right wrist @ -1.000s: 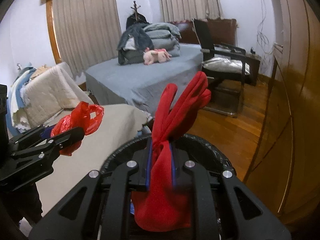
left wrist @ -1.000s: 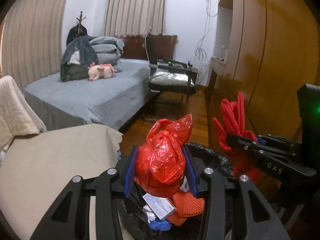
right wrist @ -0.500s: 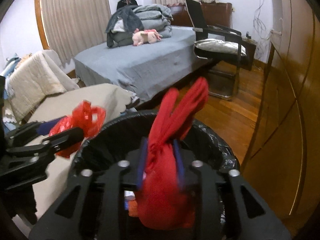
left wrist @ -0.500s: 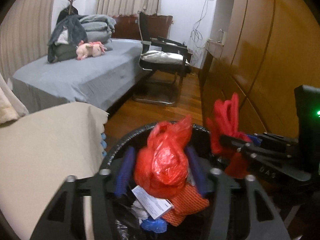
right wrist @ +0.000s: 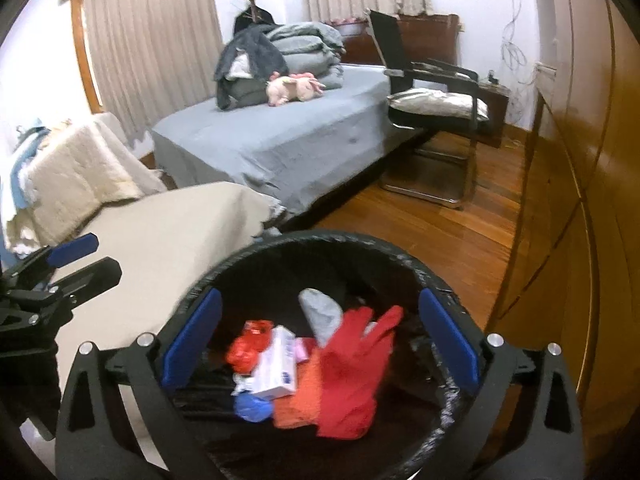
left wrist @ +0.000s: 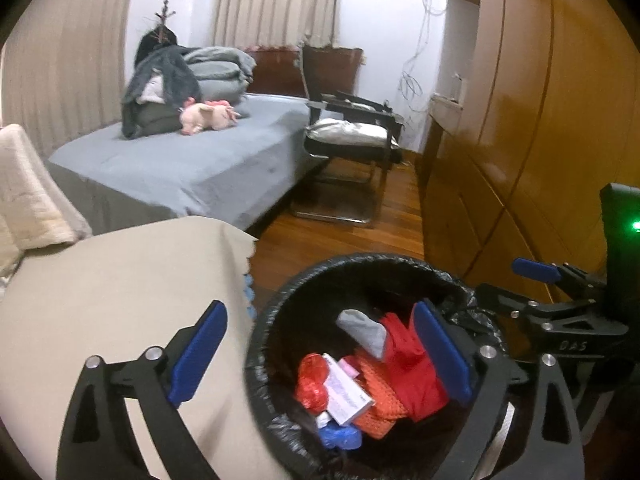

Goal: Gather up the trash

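A round bin (left wrist: 272, 312) (right wrist: 452, 408) lined with a black bag stands below both grippers. Inside lie a crumpled red plastic bag (left wrist: 314, 380) (right wrist: 248, 346), a red rubber glove (left wrist: 412, 368) (right wrist: 352, 376), an orange cloth (left wrist: 376, 400), a white box (right wrist: 276, 364), a blue wad (right wrist: 252, 406) and a grey piece (right wrist: 320, 312). My left gripper (left wrist: 320, 356) is open and empty over the bin's left rim. My right gripper (right wrist: 320, 344) is open and empty over the bin. Each gripper shows in the other's view, the right one (left wrist: 536, 276) and the left one (right wrist: 76, 256).
A beige covered surface (left wrist: 120, 280) lies left of the bin. Beyond are a grey bed (right wrist: 280, 136) with folded clothes and a pink plush toy (right wrist: 296, 86), a black chair (right wrist: 436, 104), wooden floor (right wrist: 440, 232) and a wooden wardrobe (left wrist: 540, 120) close on the right.
Both grippers opened over the bin. The red plastic bag dropped from the left one and the red glove from the right one; both now lie in the bin.
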{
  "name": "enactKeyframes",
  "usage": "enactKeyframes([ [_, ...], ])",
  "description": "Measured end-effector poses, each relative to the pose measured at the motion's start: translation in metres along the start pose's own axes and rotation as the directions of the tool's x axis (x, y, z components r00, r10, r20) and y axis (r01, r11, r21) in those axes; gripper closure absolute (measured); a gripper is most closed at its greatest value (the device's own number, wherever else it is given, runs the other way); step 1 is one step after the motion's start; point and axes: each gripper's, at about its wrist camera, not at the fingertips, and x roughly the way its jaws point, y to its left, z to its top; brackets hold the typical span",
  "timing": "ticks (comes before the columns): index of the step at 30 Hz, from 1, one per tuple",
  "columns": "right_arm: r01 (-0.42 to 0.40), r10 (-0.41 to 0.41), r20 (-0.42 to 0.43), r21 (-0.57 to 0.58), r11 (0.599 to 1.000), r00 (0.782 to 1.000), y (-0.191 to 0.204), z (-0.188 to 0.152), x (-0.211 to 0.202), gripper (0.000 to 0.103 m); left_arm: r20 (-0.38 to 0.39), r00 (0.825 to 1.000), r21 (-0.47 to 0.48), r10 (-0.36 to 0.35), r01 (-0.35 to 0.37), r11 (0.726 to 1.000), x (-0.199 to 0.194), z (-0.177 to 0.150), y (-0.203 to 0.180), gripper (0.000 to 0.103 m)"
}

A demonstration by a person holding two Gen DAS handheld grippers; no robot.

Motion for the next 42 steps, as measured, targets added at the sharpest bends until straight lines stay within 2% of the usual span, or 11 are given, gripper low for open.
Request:
enactKeyframes([
  [9,-0.047,0.048,0.037,-0.023,0.999,0.998,0.039,0.015,-0.045,0.005,0.055,0.995,-0.034,0.086,-0.084,0.996,-0.063,0.002,0.015,0.006],
  [18,-0.082,0.084,0.045,-0.045,0.996,0.995,0.066,0.018,-0.076,0.005,0.091,0.988,-0.047,0.127,-0.123,0.991,-0.106,-0.002,0.014,0.006],
  [33,-0.105,0.115,0.099,-0.099,0.989,0.988,0.092,0.017,-0.119,0.005,0.153,0.975,-0.068,0.161,-0.152,0.986,-0.156,-0.005,0.007,0.006],
  [42,-0.104,0.117,0.112,-0.117,0.988,0.987,0.102,0.013,-0.127,0.005,0.159,0.972,-0.081,0.173,-0.162,0.983,-0.166,-0.009,0.005,0.006],
])
